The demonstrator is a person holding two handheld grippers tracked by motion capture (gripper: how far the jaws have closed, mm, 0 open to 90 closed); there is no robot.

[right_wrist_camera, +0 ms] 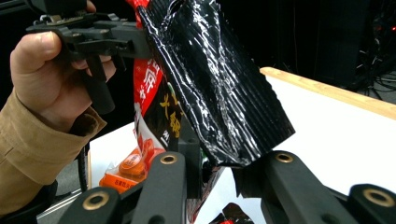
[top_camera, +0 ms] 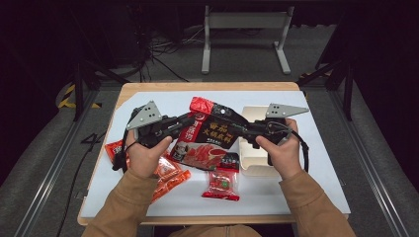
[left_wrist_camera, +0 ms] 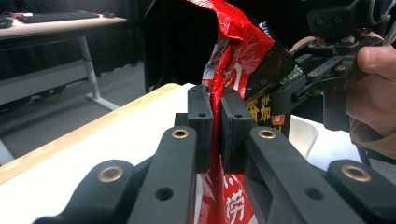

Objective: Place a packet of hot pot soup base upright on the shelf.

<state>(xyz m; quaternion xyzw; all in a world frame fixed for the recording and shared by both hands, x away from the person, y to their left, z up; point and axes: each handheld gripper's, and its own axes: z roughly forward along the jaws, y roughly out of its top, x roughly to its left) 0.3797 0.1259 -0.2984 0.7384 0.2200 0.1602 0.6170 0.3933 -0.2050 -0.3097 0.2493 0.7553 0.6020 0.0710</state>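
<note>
Sleeves of tan cloth come in from the bottom edge, and nearest them on the white table sheet (top_camera: 296, 187) lie a small red sachet with a tomato print (top_camera: 221, 184) and a crumpled orange sachet (top_camera: 170, 176), both loose and untouched. Just beyond, the large red-and-black foil seasoning pouch (top_camera: 210, 136) hangs lifted between both tools, clear of the sheet. The left gripper (top_camera: 184, 122) has its jaws pressed together on the pouch's red edge, the film pinched flat between the pads (left_wrist_camera: 201, 116). The right gripper (top_camera: 243, 127) bites the black, crinkled side of the same pouch (right_wrist_camera: 224, 93), jaws nipped onto the foil. Behind the right hand (top_camera: 280, 154) sits a shallow white cardboard tray (top_camera: 247, 116), then the wooden table edge (top_camera: 207, 86). This looks like the two-handed grasp before tearing or spreading the pouch open; the next move probably calls for pulling the two pinches apart while both grips hold firm.
</note>
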